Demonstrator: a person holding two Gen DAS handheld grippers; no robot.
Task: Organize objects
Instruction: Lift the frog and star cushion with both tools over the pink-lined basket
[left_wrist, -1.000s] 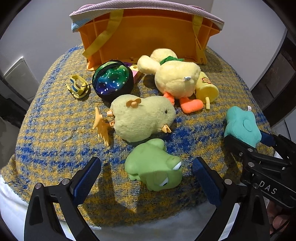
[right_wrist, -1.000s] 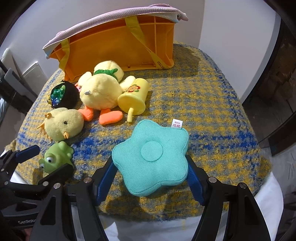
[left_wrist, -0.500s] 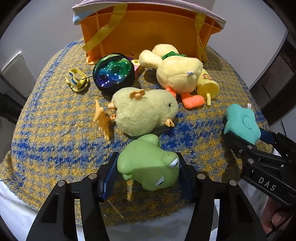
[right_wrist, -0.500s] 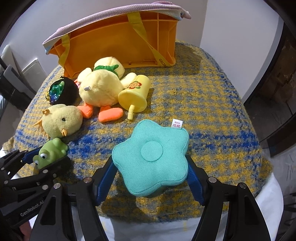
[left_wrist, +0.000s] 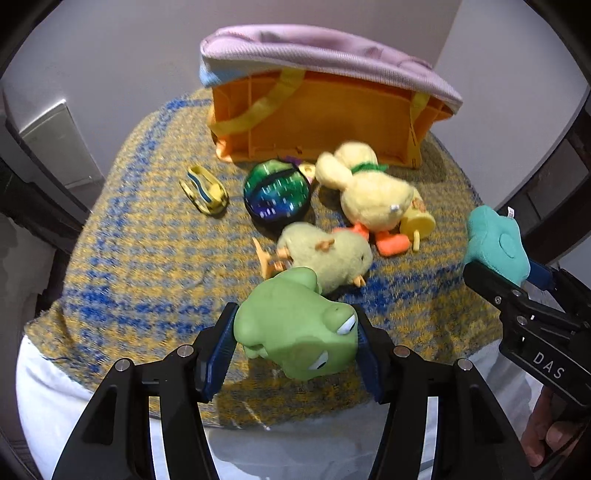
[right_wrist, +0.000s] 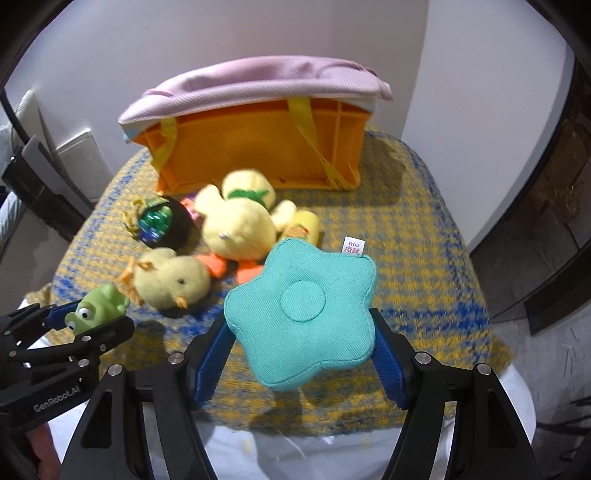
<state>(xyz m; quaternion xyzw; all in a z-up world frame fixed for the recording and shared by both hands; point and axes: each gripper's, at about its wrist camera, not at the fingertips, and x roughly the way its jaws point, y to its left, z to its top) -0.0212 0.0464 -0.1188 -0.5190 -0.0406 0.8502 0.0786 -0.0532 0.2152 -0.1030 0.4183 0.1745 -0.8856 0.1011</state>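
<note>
I have the left gripper (left_wrist: 295, 354) clenched on the green frog toy (left_wrist: 295, 328), its jaws pressing both sides, the frog clear of the blue-and-yellow woven cloth (left_wrist: 147, 258) that covers the counter. My right gripper (right_wrist: 301, 354) grasps the teal star cushion (right_wrist: 301, 306) between its jaws, also off the cloth. Beyond them lie the small yellow chick (left_wrist: 328, 254), the larger plush duck (left_wrist: 373, 192), a dark sparkly ball (left_wrist: 277, 192) and a yellow cup (left_wrist: 417, 218), in front of the orange basket (left_wrist: 325, 118).
</note>
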